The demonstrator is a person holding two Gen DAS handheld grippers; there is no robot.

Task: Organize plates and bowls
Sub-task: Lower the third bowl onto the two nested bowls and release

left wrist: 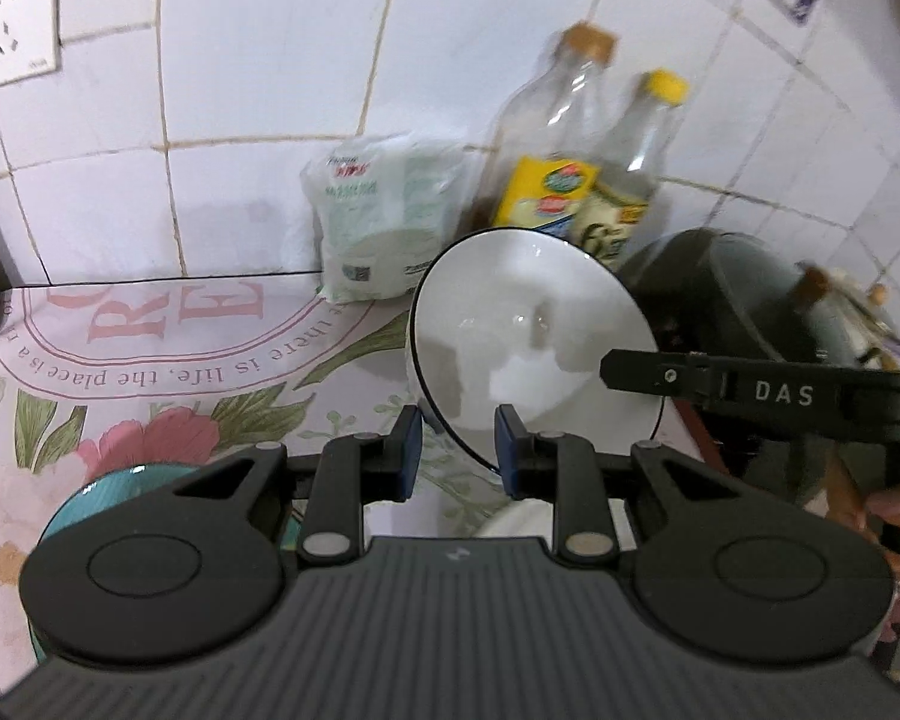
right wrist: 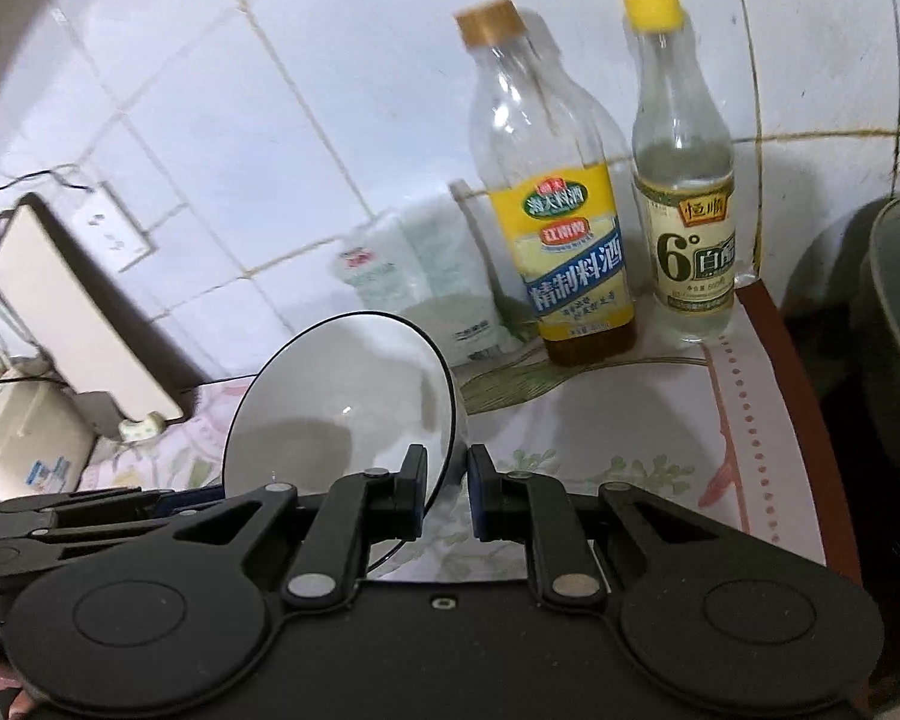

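Both grippers were clamped on the rim of the same white bowl (left wrist: 528, 330), which hung tilted above the floral tablecloth (left wrist: 150, 372) with its open face turned toward the left wrist camera. The left gripper (left wrist: 457, 450) pinched the bowl's lower rim, so the bowl rose directly ahead of its fingers. The right gripper (right wrist: 447, 489) gripped the rim on the opposite side, and in its view the bowl (right wrist: 342, 396) spread away to the left of its fingers. Seen from the left camera, the right gripper's finger (left wrist: 642, 372) reached in across the bowl's right edge. The line between the two grips ran roughly across the bowl's mouth, so neither hand seemed nearer; they appeared to share the load. A teal bowl (left wrist: 90, 498) sat low on the left, partly hidden behind the left gripper. It looked like a possible stacking spot, which would mean carrying the white bowl leftward and levelling it. Two bottles (right wrist: 570, 240) and a dark pot (left wrist: 738, 300) stood close behind.
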